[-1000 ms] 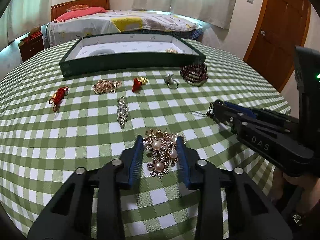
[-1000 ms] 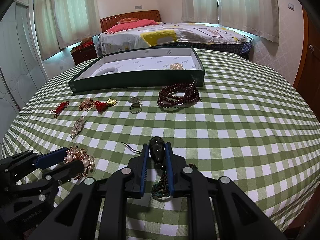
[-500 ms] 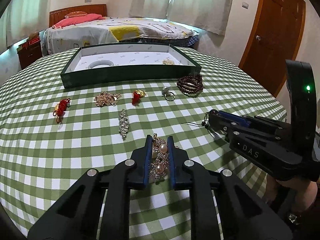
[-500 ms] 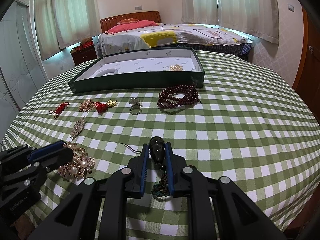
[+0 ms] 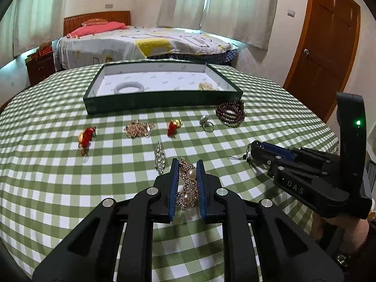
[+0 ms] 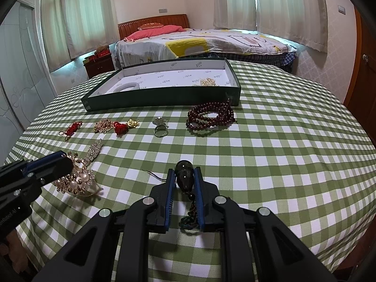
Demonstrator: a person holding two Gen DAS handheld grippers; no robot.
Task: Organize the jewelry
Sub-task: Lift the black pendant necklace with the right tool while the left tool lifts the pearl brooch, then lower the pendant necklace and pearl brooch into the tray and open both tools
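My left gripper (image 5: 187, 164) is shut on a gold pearl brooch (image 5: 188, 185), lifted a little above the checked tablecloth; the brooch also shows in the right wrist view (image 6: 76, 182). My right gripper (image 6: 184, 172) is shut on a dark bead pendant (image 6: 185, 178) with a tassel hanging below. The green jewelry tray (image 5: 162, 98) stands at the far side, holding a white bangle (image 5: 128, 86) and a gold piece (image 5: 206, 86). My right gripper also shows in the left wrist view (image 5: 255, 148).
On the cloth lie a dark red bead bracelet (image 6: 211, 118), a ring (image 6: 160, 130), a red-and-gold charm (image 6: 123, 127), a gold cluster (image 6: 102, 125), a red knot charm (image 6: 71, 128) and a crystal brooch (image 6: 94, 151). A bed stands beyond the table.
My left gripper closed on the pearl brooch and lifted it off the cloth. The right gripper stayed shut on the dark pendant and barely moved.
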